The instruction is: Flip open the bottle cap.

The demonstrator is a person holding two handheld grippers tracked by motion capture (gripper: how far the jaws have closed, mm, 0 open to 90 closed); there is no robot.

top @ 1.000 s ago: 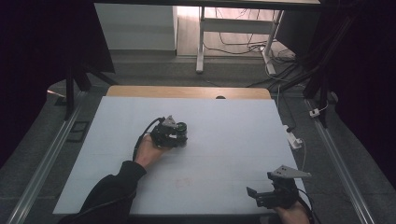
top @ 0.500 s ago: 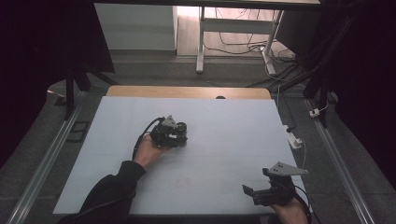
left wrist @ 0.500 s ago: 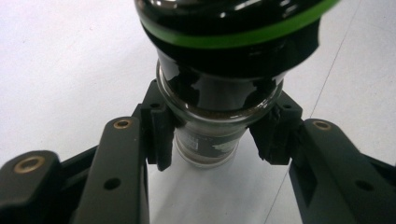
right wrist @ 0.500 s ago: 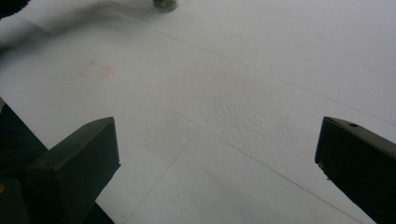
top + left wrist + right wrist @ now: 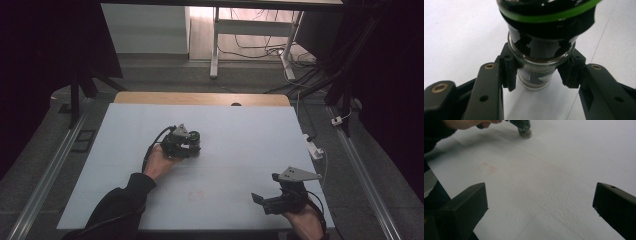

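Glass jar [image 5: 537,62] in left gripper [image 5: 537,75] pads, green-banded lid.

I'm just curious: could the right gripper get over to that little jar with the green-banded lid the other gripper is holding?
Probably yes. The right gripper stands open, with bare white table between it and the jar. But the left gripper already clamps the jar's neck.

No readable text, brand, number or sign anywhere. Label on the lower glass part of the jar [image 5: 536,75], seen in the left gripper view: pale marks only, too blurred and too small to make out. Same jar in the right gripper view: far off, no lettering legible.
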